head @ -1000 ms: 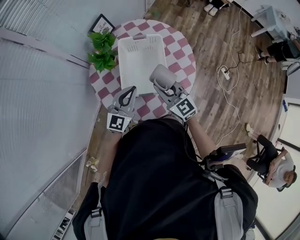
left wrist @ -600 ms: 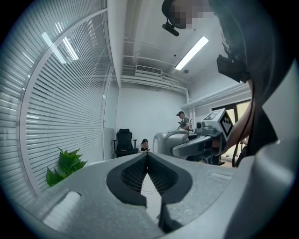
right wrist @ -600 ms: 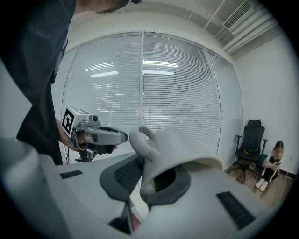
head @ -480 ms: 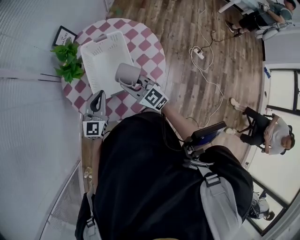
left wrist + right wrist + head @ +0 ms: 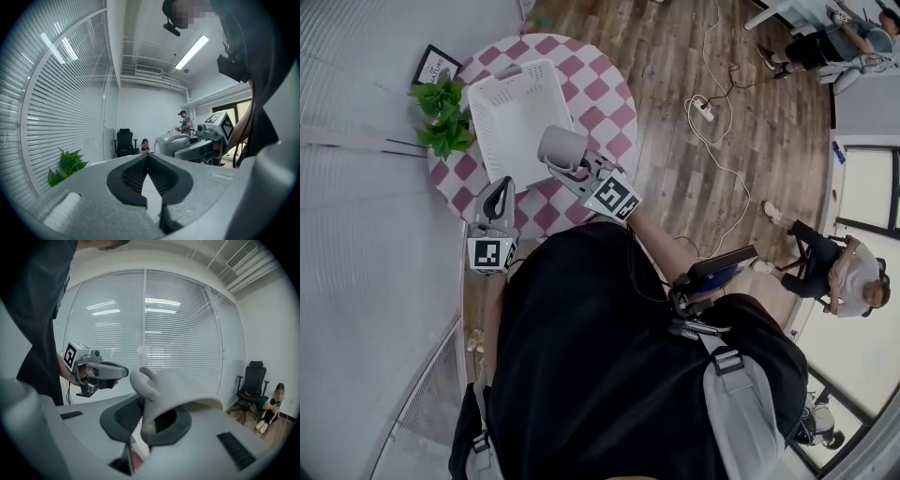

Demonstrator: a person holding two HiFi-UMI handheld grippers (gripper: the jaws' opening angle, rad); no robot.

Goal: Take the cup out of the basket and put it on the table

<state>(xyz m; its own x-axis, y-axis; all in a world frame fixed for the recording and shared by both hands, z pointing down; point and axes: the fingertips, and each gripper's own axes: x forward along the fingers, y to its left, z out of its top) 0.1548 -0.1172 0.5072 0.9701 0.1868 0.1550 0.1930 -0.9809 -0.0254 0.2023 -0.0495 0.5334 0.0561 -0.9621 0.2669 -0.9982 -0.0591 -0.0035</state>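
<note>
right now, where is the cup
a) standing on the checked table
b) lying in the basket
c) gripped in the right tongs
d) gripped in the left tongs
c: the right tongs are clamped on the wall of the cup and hold it up in the air, while the white basket lies empty and the left tongs are shut on nothing.

cup pale grey; basket white, perforated; worktop dark-red/white checks; plant green; floor brown wood planks.
</note>
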